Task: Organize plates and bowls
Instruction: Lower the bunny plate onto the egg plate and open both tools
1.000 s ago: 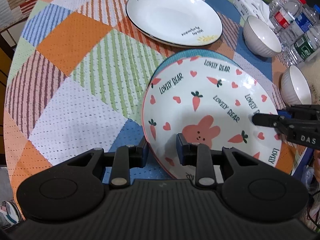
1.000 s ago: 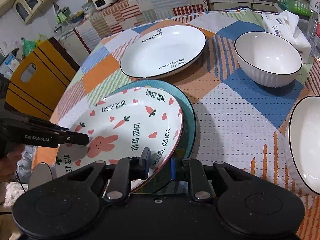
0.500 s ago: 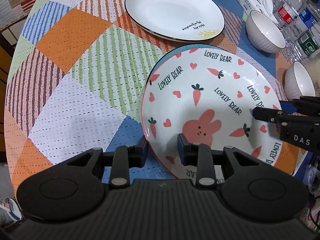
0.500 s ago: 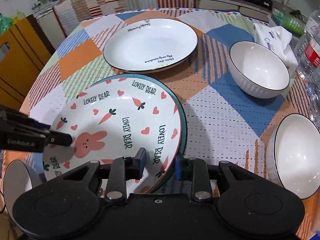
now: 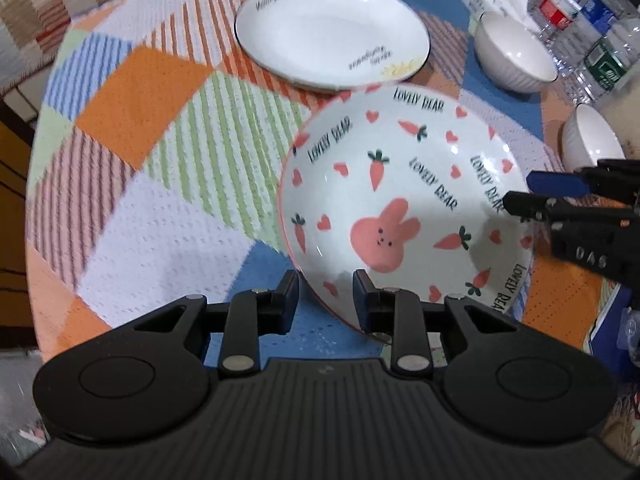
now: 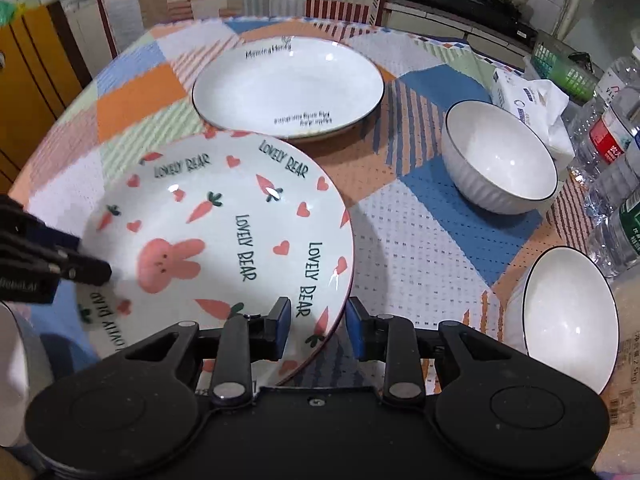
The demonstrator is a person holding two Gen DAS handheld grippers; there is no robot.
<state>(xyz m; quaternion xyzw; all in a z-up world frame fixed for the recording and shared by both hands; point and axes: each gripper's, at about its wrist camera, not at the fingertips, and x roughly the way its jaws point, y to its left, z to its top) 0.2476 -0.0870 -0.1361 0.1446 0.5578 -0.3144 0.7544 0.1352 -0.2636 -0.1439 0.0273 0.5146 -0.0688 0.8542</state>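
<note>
The bunny plate (image 5: 404, 204) with carrots, hearts and "LOVELY BEAR" lettering is held by both grippers above the table. My left gripper (image 5: 326, 300) is shut on its near rim. My right gripper (image 6: 318, 326) is shut on the opposite rim; the plate (image 6: 224, 240) fills the left of that view. Each gripper shows in the other's view, the right one (image 5: 520, 196) and the left one (image 6: 86, 258). A white plate (image 5: 332, 32) with a black rim lies beyond, also in the right wrist view (image 6: 288, 86). The teal plate is hidden.
Two white ribbed bowls (image 6: 500, 160) (image 6: 568, 316) stand on the patchwork tablecloth (image 5: 132, 168) to the right. Water bottles (image 6: 616, 148) and a tissue pack (image 6: 528, 96) crowd the right edge. A wooden chair (image 6: 36, 68) stands at the left.
Both grippers have lifted the bunny plate off the teal plate and carried it toward the white plate; the teal plate is now out of sight beneath it.
</note>
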